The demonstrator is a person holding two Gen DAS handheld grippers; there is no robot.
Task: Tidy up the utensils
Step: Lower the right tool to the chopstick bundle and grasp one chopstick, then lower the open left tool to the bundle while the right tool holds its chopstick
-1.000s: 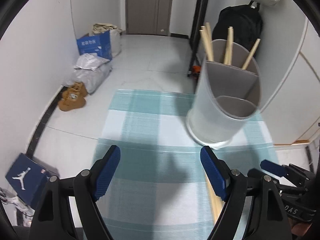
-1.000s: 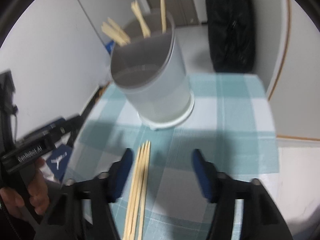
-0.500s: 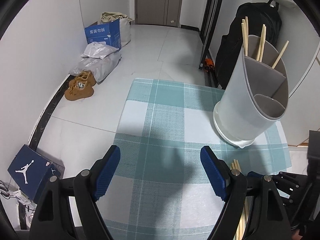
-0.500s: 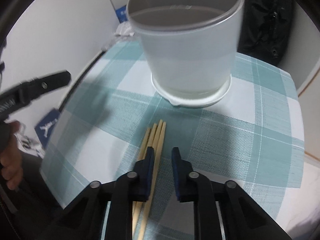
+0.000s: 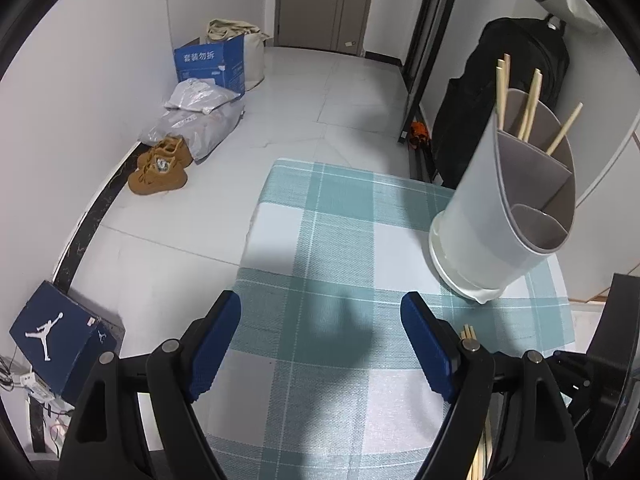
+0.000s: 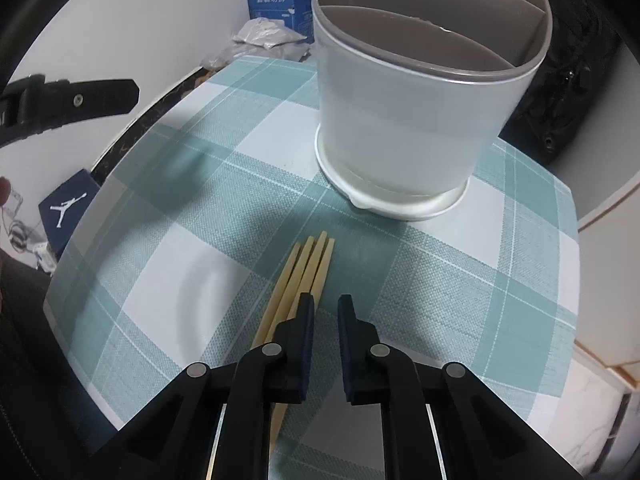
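Right wrist view: right gripper (image 6: 323,307) narrowing over chopsticks (image 6: 308,270)

Its jaws are drawing nearly together, one chopstick possibly between them; the bundle is lying on the checked cloth (image 6: 460,280). Beyond, the divided holder (image 6: 404,120) is standing upright. The left gripper (image 5: 321,316) is hanging spread wide, holding nothing.

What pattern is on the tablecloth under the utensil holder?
A teal-and-white plaid check on the tablecloth; it shows best in the right wrist view.

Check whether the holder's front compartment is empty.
Empty as far as visible: the holder front section shows bare grey wall; its bottom is hidden. Chopsticks stand only at the back.
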